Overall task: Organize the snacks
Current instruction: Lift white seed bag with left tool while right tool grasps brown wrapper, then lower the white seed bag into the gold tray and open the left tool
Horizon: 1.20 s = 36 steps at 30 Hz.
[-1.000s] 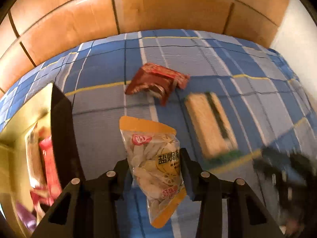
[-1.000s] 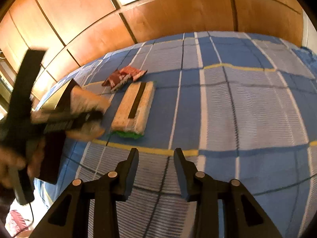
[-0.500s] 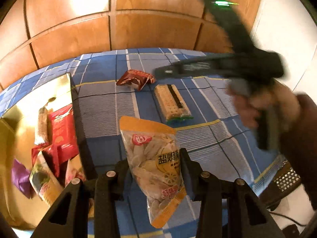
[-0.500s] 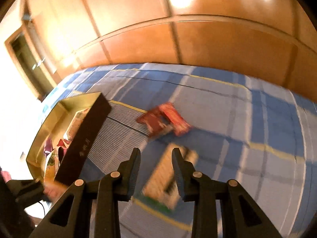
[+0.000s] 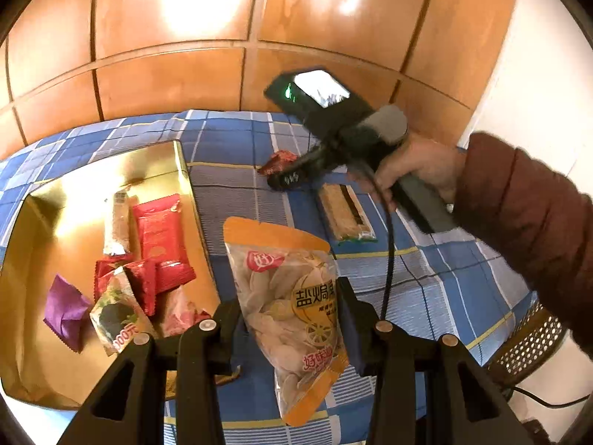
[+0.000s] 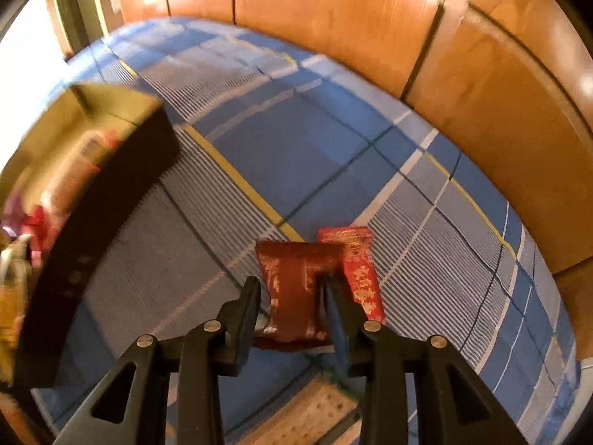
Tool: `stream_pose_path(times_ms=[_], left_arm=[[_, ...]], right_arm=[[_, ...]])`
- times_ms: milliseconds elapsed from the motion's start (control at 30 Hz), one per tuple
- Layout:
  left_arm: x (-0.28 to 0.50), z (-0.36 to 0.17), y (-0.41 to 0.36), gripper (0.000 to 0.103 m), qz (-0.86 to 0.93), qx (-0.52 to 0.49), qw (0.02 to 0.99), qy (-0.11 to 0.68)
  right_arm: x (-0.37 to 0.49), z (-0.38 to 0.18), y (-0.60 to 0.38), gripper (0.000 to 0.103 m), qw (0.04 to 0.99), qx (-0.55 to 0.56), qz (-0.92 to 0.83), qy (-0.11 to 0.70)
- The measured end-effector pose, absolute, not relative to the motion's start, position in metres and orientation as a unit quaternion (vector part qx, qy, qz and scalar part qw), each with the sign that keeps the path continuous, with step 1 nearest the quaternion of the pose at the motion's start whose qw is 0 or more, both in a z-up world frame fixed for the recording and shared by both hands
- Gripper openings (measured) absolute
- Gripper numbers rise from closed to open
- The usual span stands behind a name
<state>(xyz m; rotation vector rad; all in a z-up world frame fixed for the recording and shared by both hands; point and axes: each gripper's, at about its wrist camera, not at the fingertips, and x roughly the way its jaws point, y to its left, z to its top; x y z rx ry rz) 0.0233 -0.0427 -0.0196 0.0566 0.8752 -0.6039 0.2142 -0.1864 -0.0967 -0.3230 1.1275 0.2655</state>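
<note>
Beside the gold box (image 5: 185, 159), my left gripper (image 5: 289, 319) clamps the orange nut pouch (image 5: 285, 296), held clear for dropping in; my right gripper (image 6: 292, 293) is closing around the dark red packet (image 6: 292, 282) on the blue checked cloth (image 6: 296, 148), not yet pinched.

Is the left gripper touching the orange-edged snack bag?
Touching. The left wrist view shows the left gripper with both jaws pressed against the sides of the orange-edged snack bag, holding it above the cloth.

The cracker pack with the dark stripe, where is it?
In the left wrist view the cracker pack lies flat on the blue checked cloth, right of the gold box, just in front of the dark red packet.
</note>
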Motion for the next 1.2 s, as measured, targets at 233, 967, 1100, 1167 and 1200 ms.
stream_pose_path(times_ms=[233, 967, 1100, 1167, 1200], left_arm=[[0.027, -0.008, -0.028, 0.043, -0.257, 0.013, 0.877, 0.405], [0.032, -0.004, 0.042, 0.043, -0.109, -0.009, 0.911, 0.397], [0.030, -0.006, 0.050, 0.043, -0.093, -0.010, 0.913, 0.397], [0.030, -0.008, 0.057, 0.043, -0.080, -0.010, 0.915, 0.396], [0.030, -0.009, 0.060, 0.043, -0.073, -0.011, 0.915, 0.396]], right_arm=[[0.180, -0.095, -0.182, 0.022, 0.843, -0.107, 0.119, 0.513], [0.013, -0.104, -0.197, 0.022, 0.874, -0.003, 0.081, 0.479], [0.010, -0.105, -0.193, 0.022, 0.879, -0.014, 0.074, 0.472], [0.009, -0.105, -0.193, 0.022, 0.880, -0.012, 0.072, 0.469], [0.008, -0.106, -0.192, 0.022, 0.881, -0.013, 0.070, 0.468]])
